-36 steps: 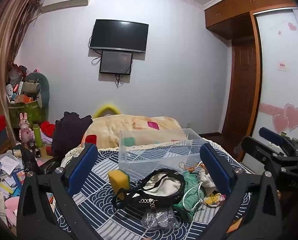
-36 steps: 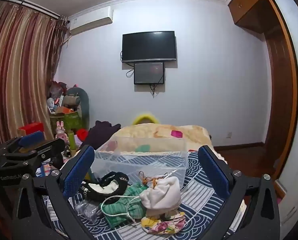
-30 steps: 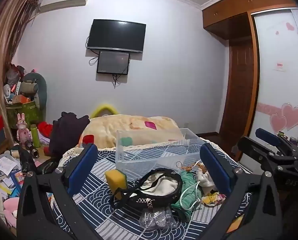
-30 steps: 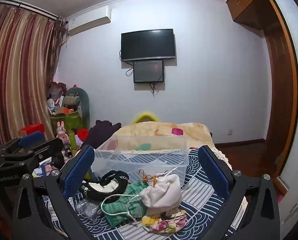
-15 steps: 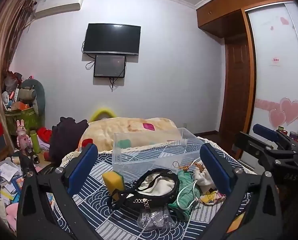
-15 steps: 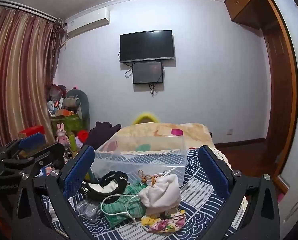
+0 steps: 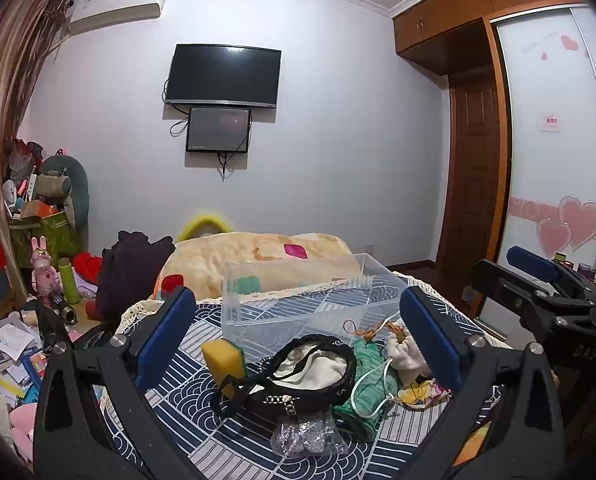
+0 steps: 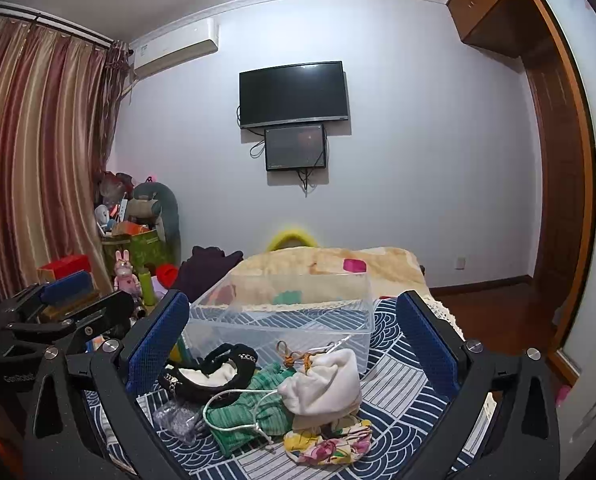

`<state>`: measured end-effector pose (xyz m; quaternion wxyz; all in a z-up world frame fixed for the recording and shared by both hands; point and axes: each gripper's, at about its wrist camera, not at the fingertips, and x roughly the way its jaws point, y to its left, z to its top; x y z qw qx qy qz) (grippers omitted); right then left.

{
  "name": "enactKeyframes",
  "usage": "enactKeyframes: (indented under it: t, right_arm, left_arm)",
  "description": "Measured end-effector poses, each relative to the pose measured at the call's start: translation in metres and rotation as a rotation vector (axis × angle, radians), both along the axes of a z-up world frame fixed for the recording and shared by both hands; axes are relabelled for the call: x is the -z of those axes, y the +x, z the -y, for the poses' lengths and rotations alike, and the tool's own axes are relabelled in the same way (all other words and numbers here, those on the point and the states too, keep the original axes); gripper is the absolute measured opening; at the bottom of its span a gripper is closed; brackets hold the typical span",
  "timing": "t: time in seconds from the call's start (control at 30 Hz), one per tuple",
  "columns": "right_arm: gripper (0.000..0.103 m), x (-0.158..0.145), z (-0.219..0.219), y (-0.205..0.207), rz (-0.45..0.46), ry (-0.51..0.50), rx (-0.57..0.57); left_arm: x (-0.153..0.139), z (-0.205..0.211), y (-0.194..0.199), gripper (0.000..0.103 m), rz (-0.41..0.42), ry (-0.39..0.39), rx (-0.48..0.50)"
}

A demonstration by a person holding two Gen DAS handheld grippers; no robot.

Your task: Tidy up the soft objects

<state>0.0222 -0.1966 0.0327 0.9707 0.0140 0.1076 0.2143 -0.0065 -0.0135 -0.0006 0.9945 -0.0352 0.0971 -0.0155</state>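
left gripper (image 7: 296,332): jaws spread wide, nothing held, hanging above the pile w/ the black pouch roughly in the middle of its view
right gripper (image 8: 294,334): same deal, wide open and empty, aimed at the white drawstring bag side
soft stuff: all in one heap on the cloth in front of the bin. black pouch (image 7: 298,376) w/ white lining, green knit thing (image 8: 244,414), white drawstring bag (image 8: 324,386), floral pouch (image 8: 330,442), yellow sponge (image 7: 223,358), crinkly clear bag (image 7: 304,438)
bin (image 7: 306,300): clear plastic, looks empty, sits just behind the pile. prob where it all goes
risk 1: cords. white cord (image 8: 234,398) loops over the green knit and the orange string (image 8: 296,358) sits on the white bag, so imo grabbing one piece could drag a neighbour along
risk 2: white bag lies on top of the green knit + floral pouch, touching both. pinch too deep and you get two things at once
risk 3: clear bag is slippery and flat, could squirt out of the pads
risk 4: bin is light, a bump from a loaded gripper might shove it back toward the blanket (image 7: 258,256)
surface: table or bed w/ navy/white wave-pattern cloth (image 8: 406,384), lace edge, cant tell which
room: bedroom, tv (image 8: 294,94) on pale wall w/ smaller screen under it, AC unit (image 8: 176,54), striped curtains (image 8: 38,152), wood wardrobe + door on the right, cluttered toy corner on the left
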Motion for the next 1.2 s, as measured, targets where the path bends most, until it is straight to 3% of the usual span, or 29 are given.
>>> enactKeyframes:
  t: [1.2]
  right_arm:
    - [0.103, 0.003, 0.0003, 0.0014, 0.009, 0.017, -0.009]
  left_arm:
    - [0.0025, 0.0011, 0.0025, 0.103, -0.003, -0.003, 0.005]
